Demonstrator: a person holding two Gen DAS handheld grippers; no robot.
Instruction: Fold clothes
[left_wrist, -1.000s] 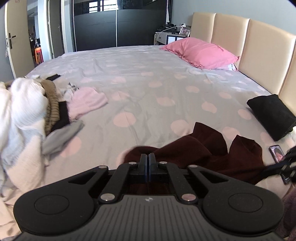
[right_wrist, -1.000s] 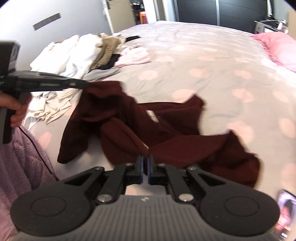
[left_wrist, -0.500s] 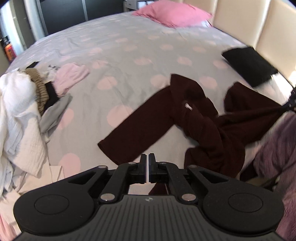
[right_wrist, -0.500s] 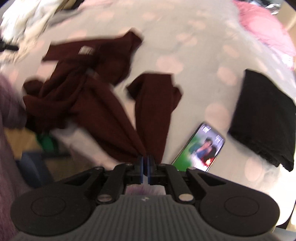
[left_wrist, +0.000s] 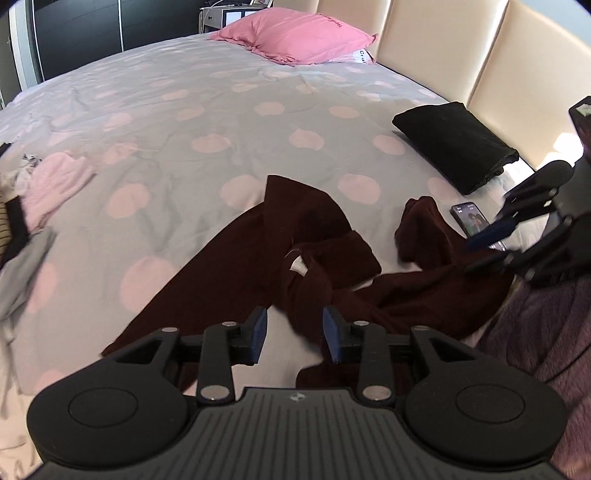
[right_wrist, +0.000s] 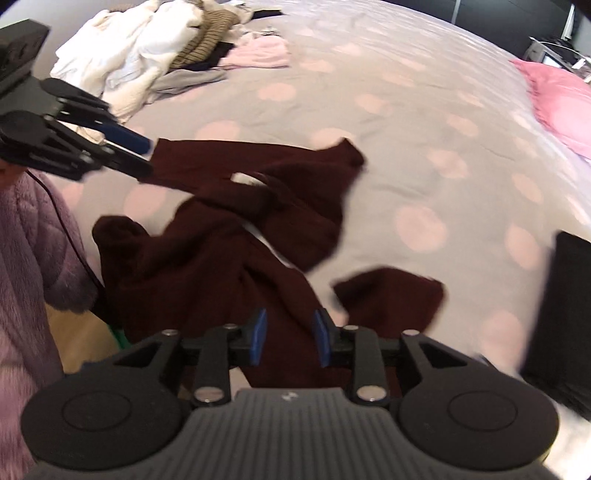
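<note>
Grippers clamped before, jaws now opening: left gripper (left_wrist: 294, 334), right gripper (right_wrist: 289, 336) released maroon garment (left_wrist: 314, 236).

Home bedroom, wide bed (left_wrist: 192, 110) with pink-dotted grey sheet ahead of the tongs, pink pillow (left_wrist: 303, 35) far ahead, padded cream headboard (left_wrist: 461, 51) right, dark wardrobe (left_wrist: 81, 33) beyond.

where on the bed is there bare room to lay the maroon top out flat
The widest bare stretch of bed sheet runs from the maroon top up to the pink pillow, between the pale pink garment and the folded black garment. It is crowded by the clothes pile and around the phone.
</note>
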